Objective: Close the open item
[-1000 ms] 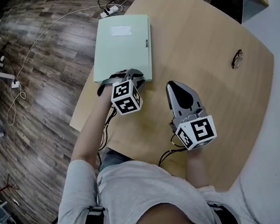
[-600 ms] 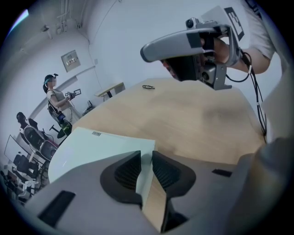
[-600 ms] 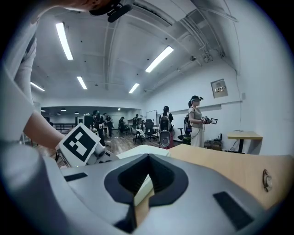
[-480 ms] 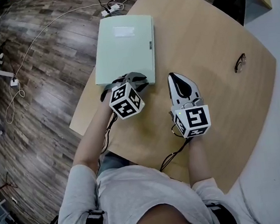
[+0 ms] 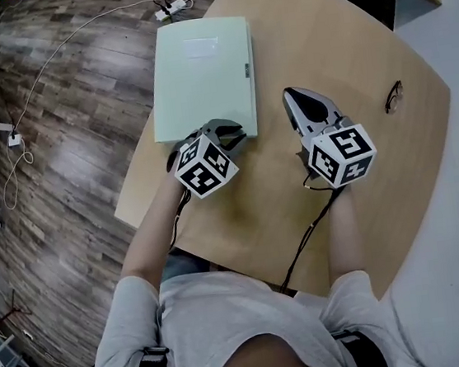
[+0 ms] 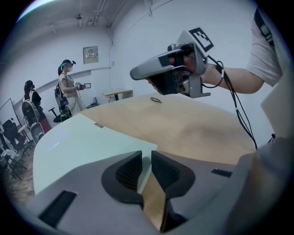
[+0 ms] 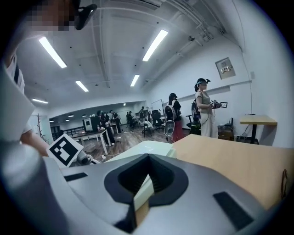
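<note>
My right tool [image 5: 292, 96] has travelled away from my body and out to the right over the last second. It now hangs above the tabletop [image 5: 347, 56], just off the near right corner of the pale green folder [image 5: 199, 74]. My left tool [image 5: 235, 133] has kept its place at that same near edge and only rolled a little. Nearest me, both forearms reach forward, the left angled steeply down and the right held flatter. The left tool's jaws have just been closing slightly, but a narrow gap is left. I see only bare wood and the folder's corner beyond the tips, so it grips nothing. The right tool's tips meet, clenched on nothing. The folder lies ahead of the left tool and ahead-left of the right, with its long axis running straight away from me. Its labelled side edge faces the right tool. The left tool is the nearer, almost touching the near edge. The cover looks flat to me, so I judge there is little left to press down. Farther right lie spectacles [image 5: 392, 96], well apart.
</note>
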